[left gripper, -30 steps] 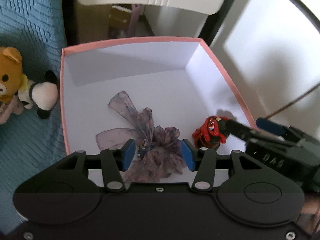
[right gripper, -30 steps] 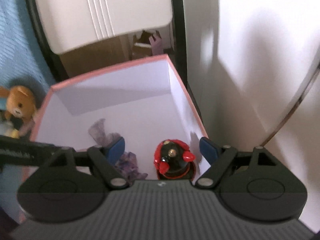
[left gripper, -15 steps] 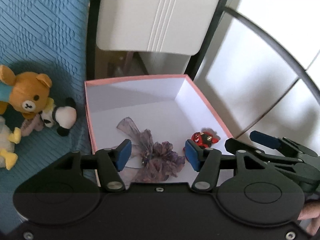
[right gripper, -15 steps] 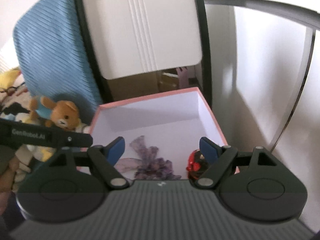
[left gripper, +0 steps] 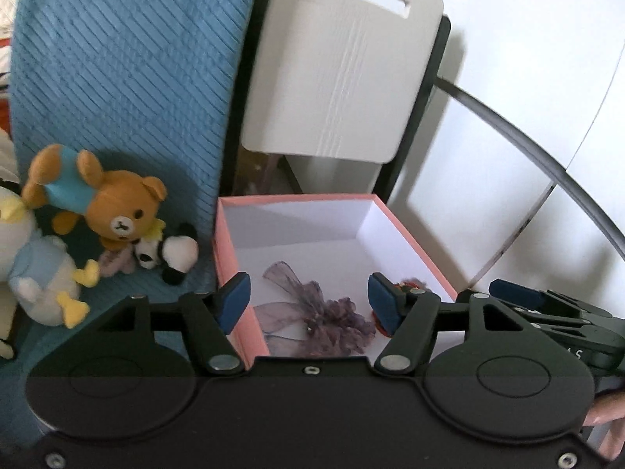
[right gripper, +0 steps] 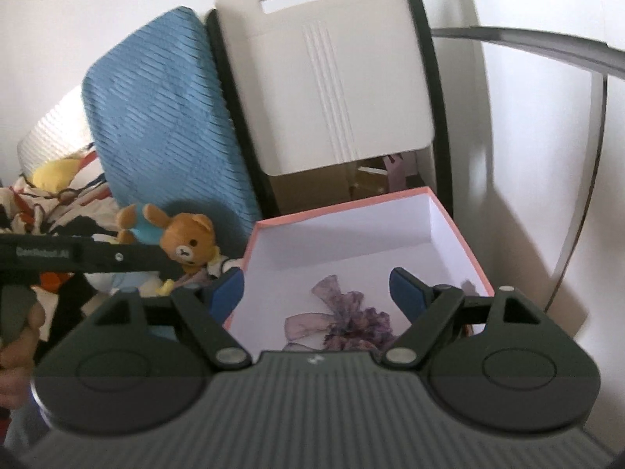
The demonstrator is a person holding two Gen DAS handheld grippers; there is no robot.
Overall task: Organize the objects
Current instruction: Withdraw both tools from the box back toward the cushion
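While both claws hang empty above it, the pink box [left gripper: 410, 242] holds two items.
Left claw [left gripper: 308, 301], jaws just widened, grips nothing; purple bow [left gripper: 312, 312] lies mid-box, red figure [left gripper: 408, 284] at its right wall; right claw [right gripper: 317, 293] stands wide, empty.

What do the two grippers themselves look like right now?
Both are matte black. The left gripper and right gripper each have two linkage fingers with blue pads and silver pivot pins. The right one's body is ribbed grey; the left one's side carries small white lettering.
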